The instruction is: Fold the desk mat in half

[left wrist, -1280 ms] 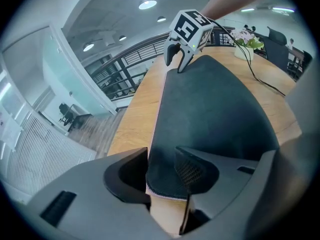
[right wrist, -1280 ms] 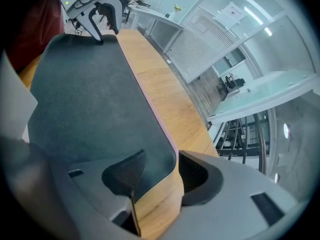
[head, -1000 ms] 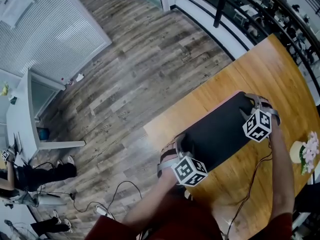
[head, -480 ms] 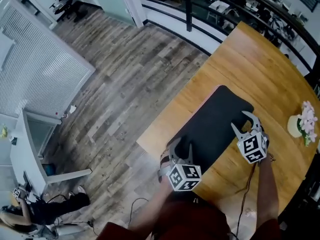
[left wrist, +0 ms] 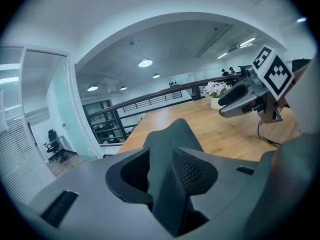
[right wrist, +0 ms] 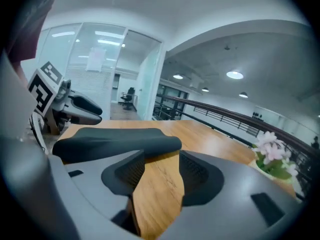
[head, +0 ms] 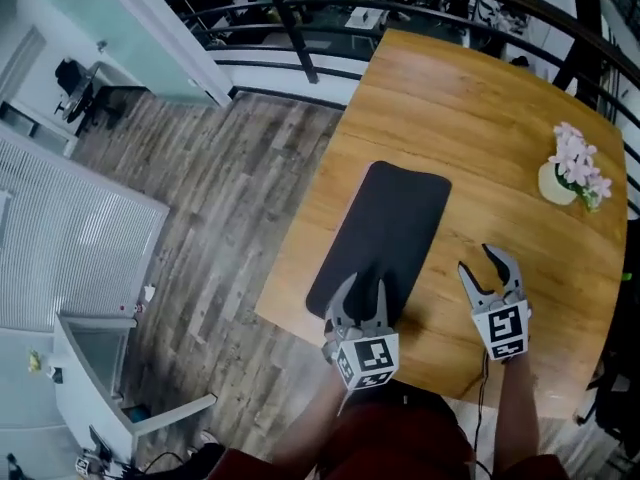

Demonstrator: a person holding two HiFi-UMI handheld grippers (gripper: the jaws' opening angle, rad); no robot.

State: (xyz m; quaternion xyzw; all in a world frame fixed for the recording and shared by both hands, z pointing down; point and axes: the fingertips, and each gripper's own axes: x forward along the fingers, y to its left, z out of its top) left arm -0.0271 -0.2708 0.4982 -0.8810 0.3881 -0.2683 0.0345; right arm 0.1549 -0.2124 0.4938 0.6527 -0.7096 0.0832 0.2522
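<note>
At the near edge of the wooden table, both grippers point away from the person and tip slightly downward, each forearm reaching in from the bottom of the head view with a marker cube facing up toward the camera. The left gripper sits at the near end of the black desk mat. Its jaws have just been closing a little, and they now pinch that end, which humps up between the pads in the left gripper view. From there the mat runs away from the person as a long dark strip on the left part of the table, slanting toward the far right. The right gripper hovers over bare wood to the mat's right, clear of it. Its jaws stand wide apart, with only tabletop showing between them. A flower pot stands well off at the table's right side.
</note>
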